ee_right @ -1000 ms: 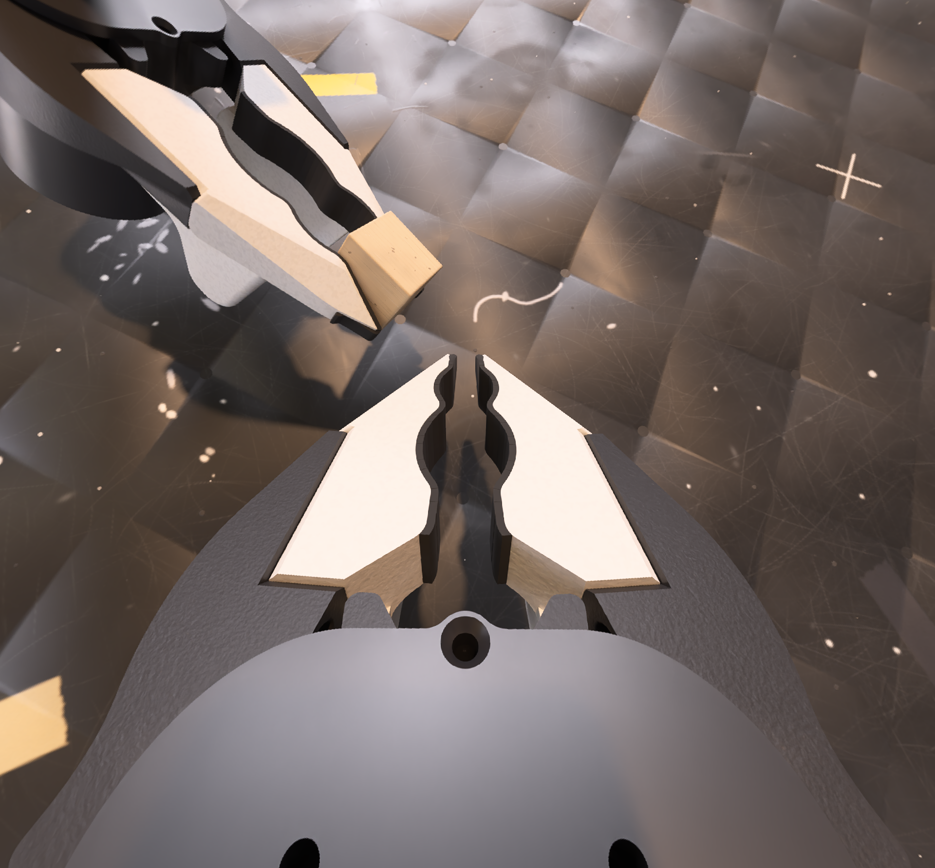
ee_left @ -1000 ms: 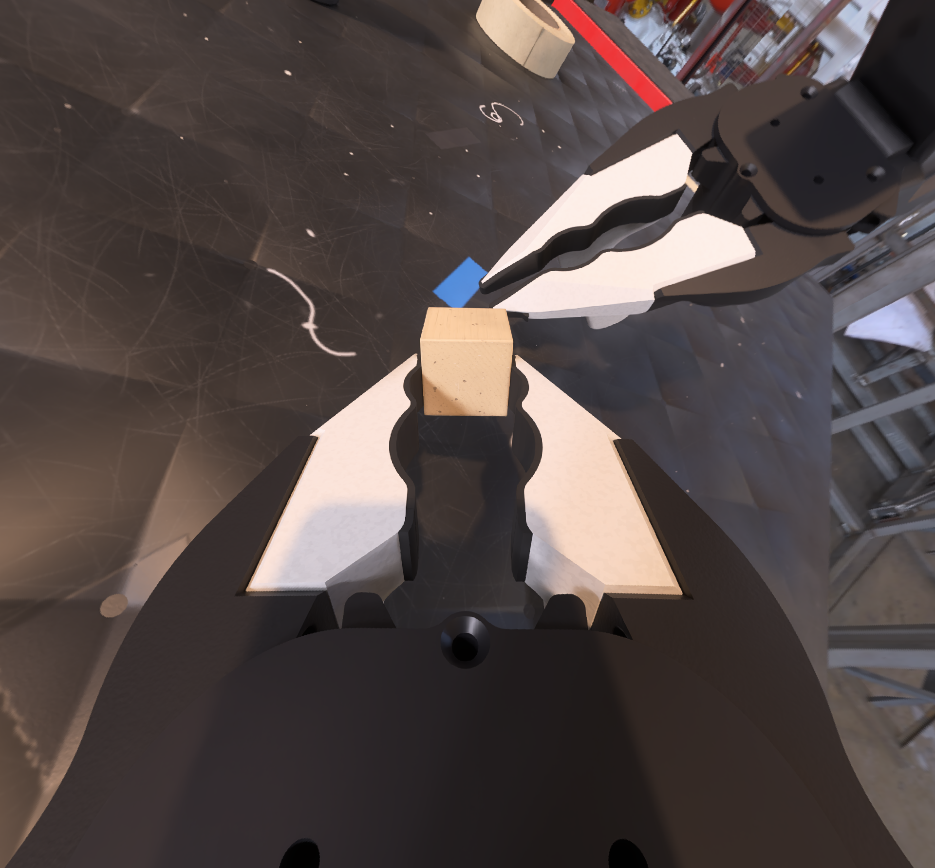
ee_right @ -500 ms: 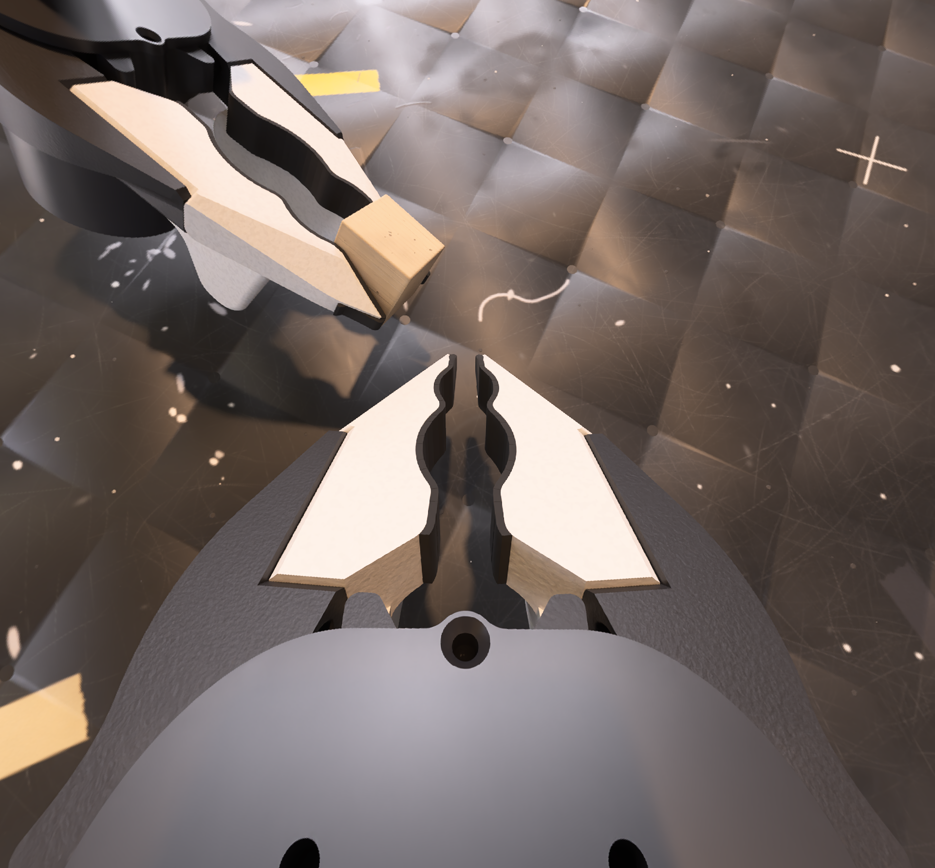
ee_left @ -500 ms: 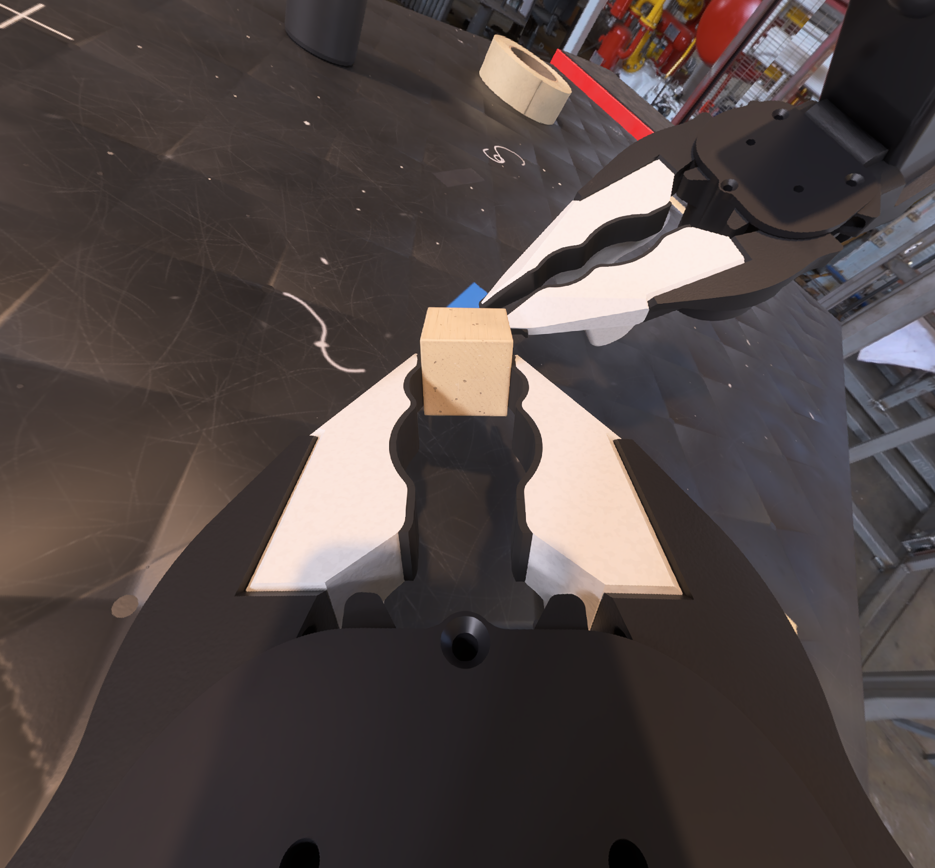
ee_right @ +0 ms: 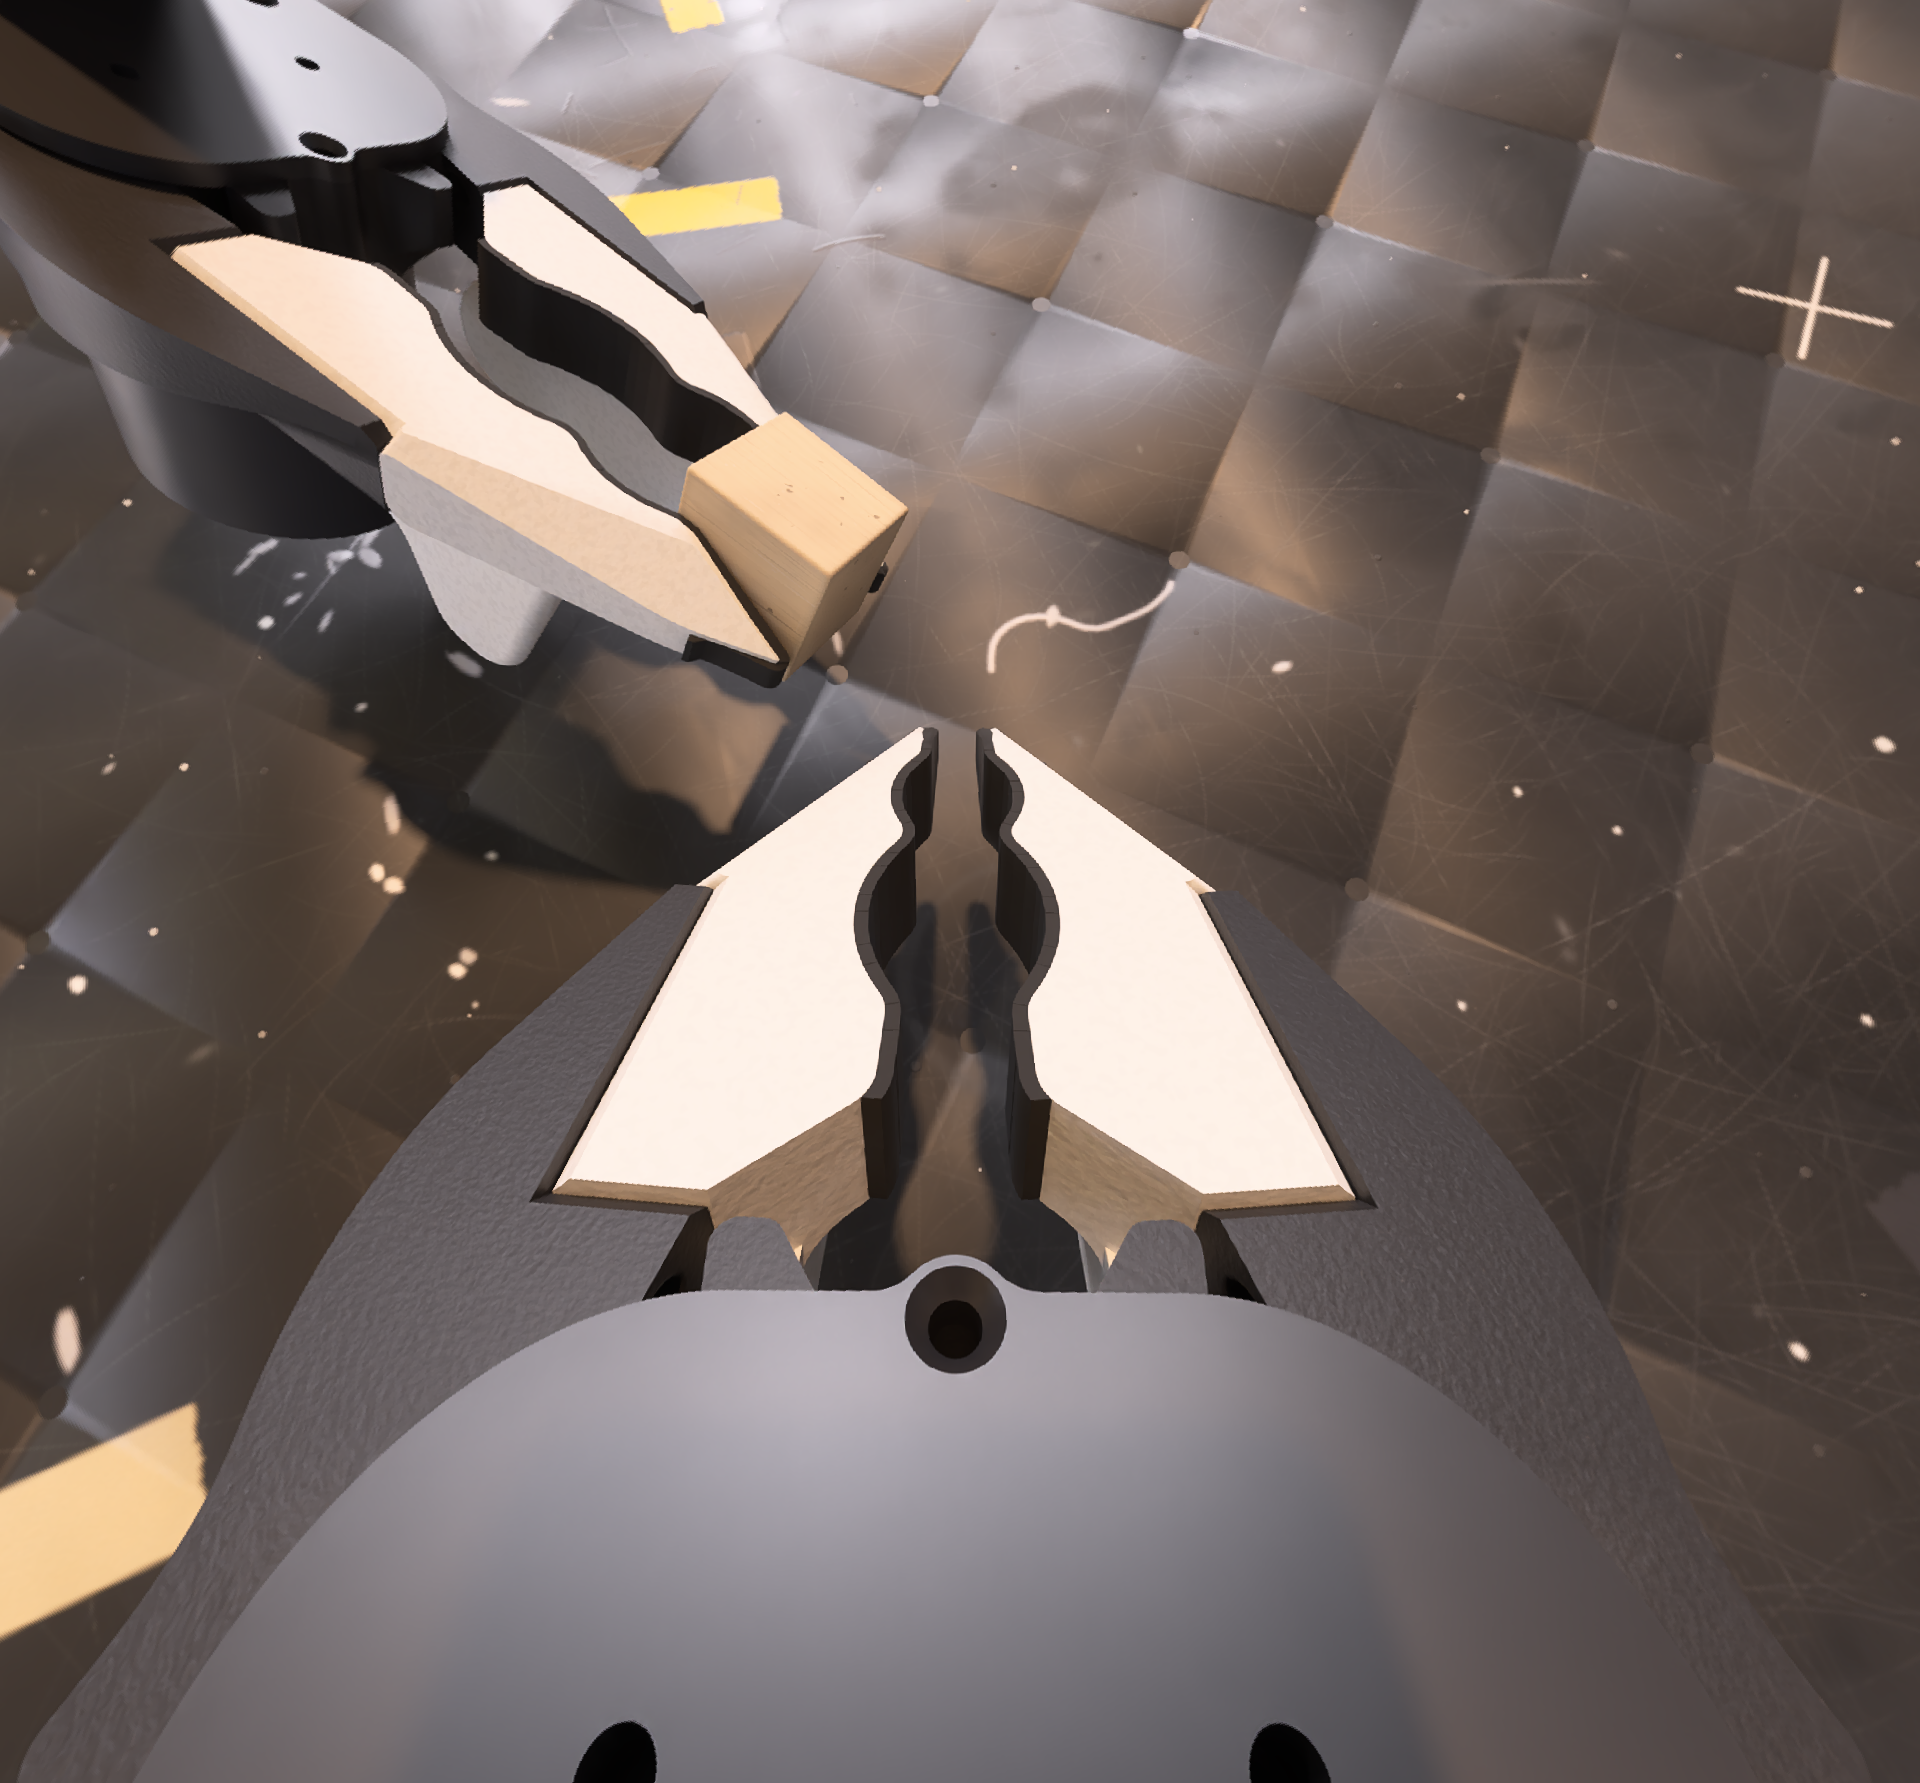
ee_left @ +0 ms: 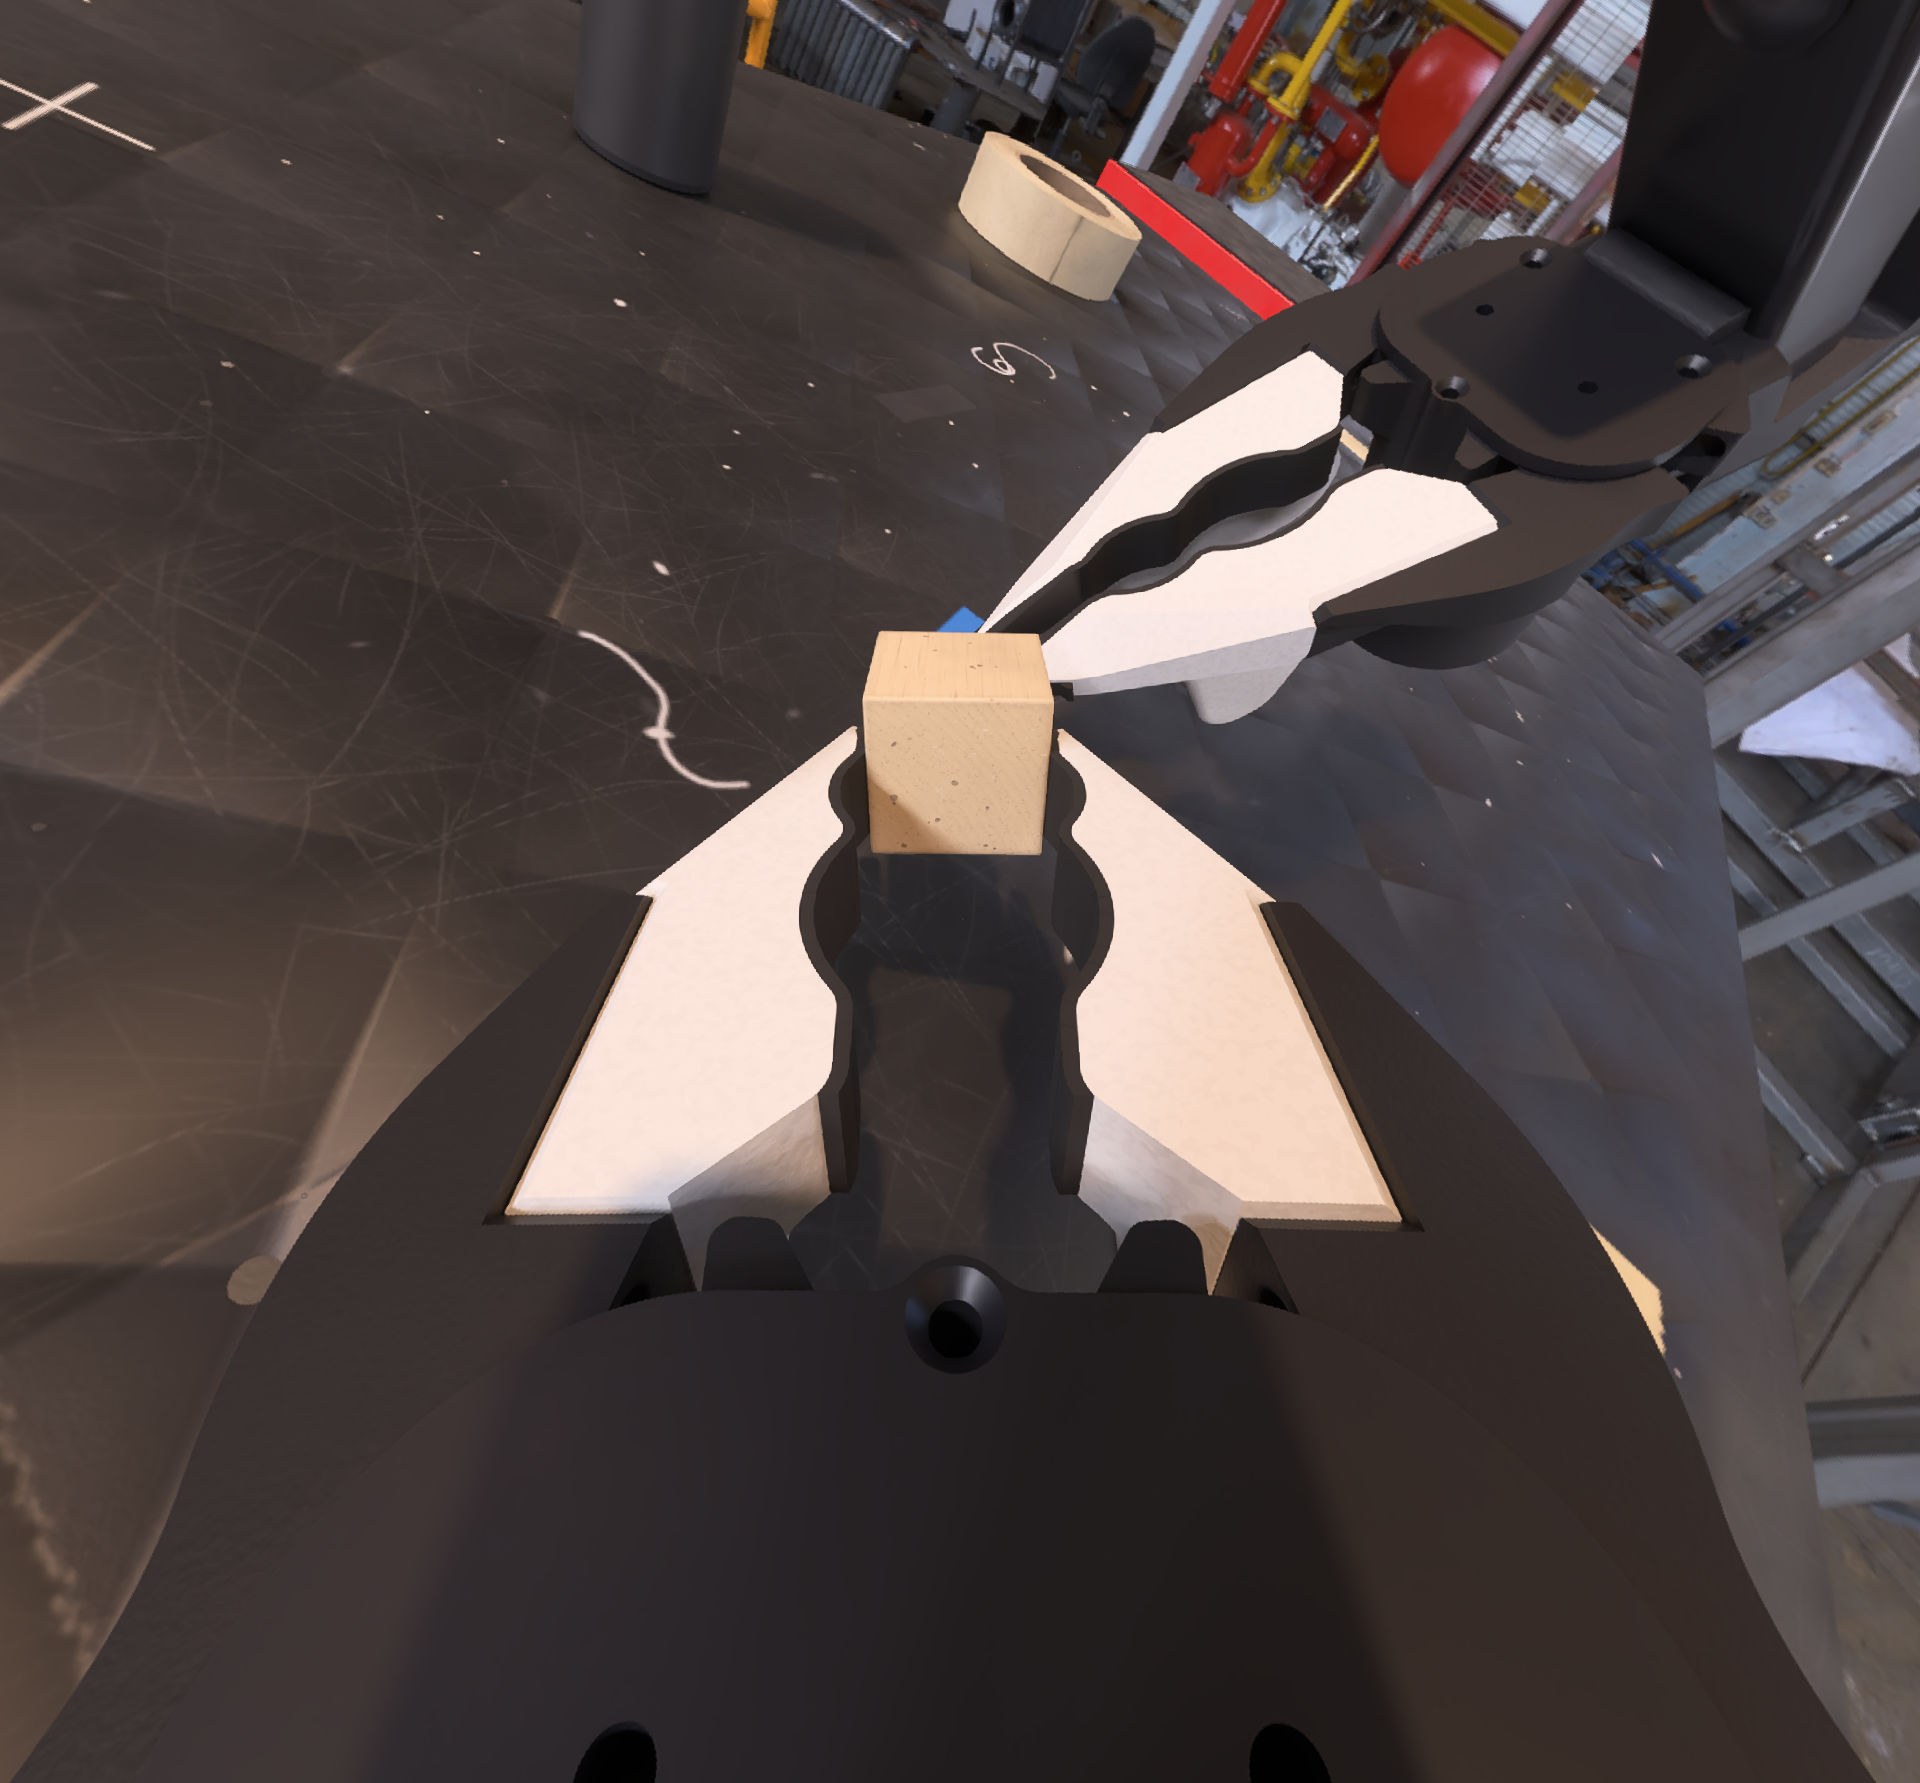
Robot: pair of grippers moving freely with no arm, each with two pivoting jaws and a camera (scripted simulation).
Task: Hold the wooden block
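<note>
Left hand-held gripper: clamped on the small pale wooden cube block, white fingertips pressing its two side faces; block at the very tips, protruding forward.
Block position: lifted clear of the dark scratched metal table, shadow below it in the right wrist view; no long axis, near-equal faces.
Block from the right wrist view: wooden block up and to the left of the right one's tips, apart from them, front face pointing down-right toward the table.
Right hand-held gripper: nearly closed, a narrow slit between the fingers, holding nothing.
Same, from the left wrist view: right hand-held gripper with tips just beside the block's far right top corner; contact or a small gap, cannot tell.
Nearer gripper: left, already in grasp; right only alongside.
Judgement: task likely satisfied by the left grip alone; right one too narrow to take the block without opening wider.
Farther off: cream roll of tape, dark upright cylinder, blue patch behind the block.
</note>
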